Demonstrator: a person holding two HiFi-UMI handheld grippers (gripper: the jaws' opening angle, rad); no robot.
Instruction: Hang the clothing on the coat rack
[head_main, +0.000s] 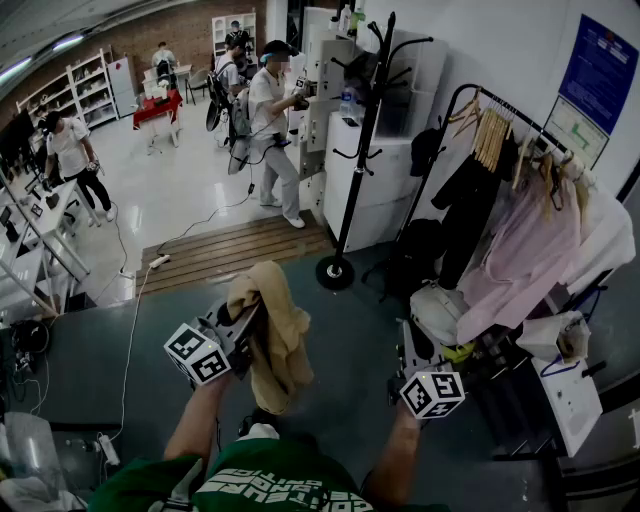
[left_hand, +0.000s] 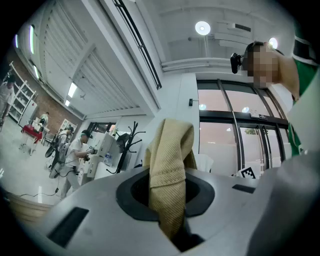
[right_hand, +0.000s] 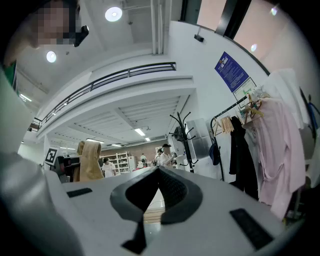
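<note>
Head view: the left gripper (head_main: 248, 325) is clenched on a tan cloth (head_main: 278, 345), raised at chest height above the dark floor (head_main: 120, 360). The cloth rises in a fold above the jaws and hangs down past them in a loose bunch, touching nothing else. In the left gripper view the same ribbed fabric fills the gap between the jaws, pinched tight, its folded top standing above them.

The right gripper (head_main: 410, 338) is beside it, well apart from the cloth. The right gripper view shows its jaws brought together at the tips with nothing between them; the cloth appears there off to the left.

The rack (head_main: 362, 140), a black pole with curved hooks, stands ahead of both grippers, its round base on the dark floor at the right end of a wooden strip (head_main: 235, 250). Its hooks look bare. White cabinets (head_main: 385, 190) stand just behind it.

Along the right wall a clothes rail (head_main: 500, 105) carries wooden hangers, a black garment (head_main: 470, 215) and a pink garment (head_main: 520, 250). Several people stand far back in the room.
</note>
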